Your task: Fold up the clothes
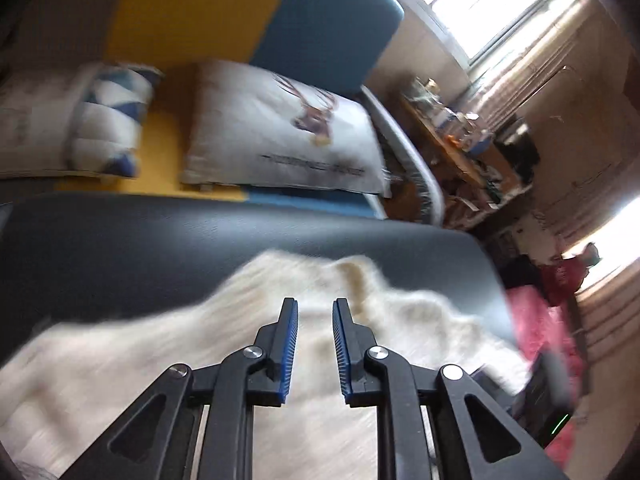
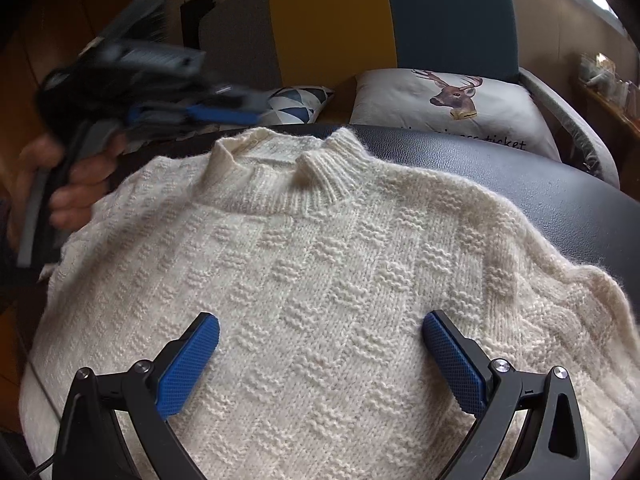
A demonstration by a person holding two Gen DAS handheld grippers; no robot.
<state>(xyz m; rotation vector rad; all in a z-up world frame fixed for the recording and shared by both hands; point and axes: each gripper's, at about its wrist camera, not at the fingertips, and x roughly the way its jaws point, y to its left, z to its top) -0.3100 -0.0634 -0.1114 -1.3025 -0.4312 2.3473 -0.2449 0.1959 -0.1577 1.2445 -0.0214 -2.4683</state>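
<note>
- The cream knit sweater [image 2: 320, 264] is lying spread flat, collar away from the person, on the dark leather-topped worktop [image 2: 560, 192], directly beneath and ahead of the right gripper [image 2: 320, 340].
- The right gripper is hovering over the sweater's chest with its jaws standing wide apart, nothing between the blue pads [image 2: 192, 364].
- The left gripper [image 1: 316, 320] is blurring above the sweater's left shoulder, off to the far left of the right gripper; its jaws are showing a narrow gap and no cloth is caught in it.
- In the right wrist view a hand [image 2: 72, 184] is carrying that left gripper [image 2: 212, 112] clear of the knit.
- By my reading the folding is at its start: body laid out, no fold showing in what can be seen.
- The next move seems to call for each gripper pinching an edge or shoulder on its own side, lifting it, and laying it inward over the chest.
</note>
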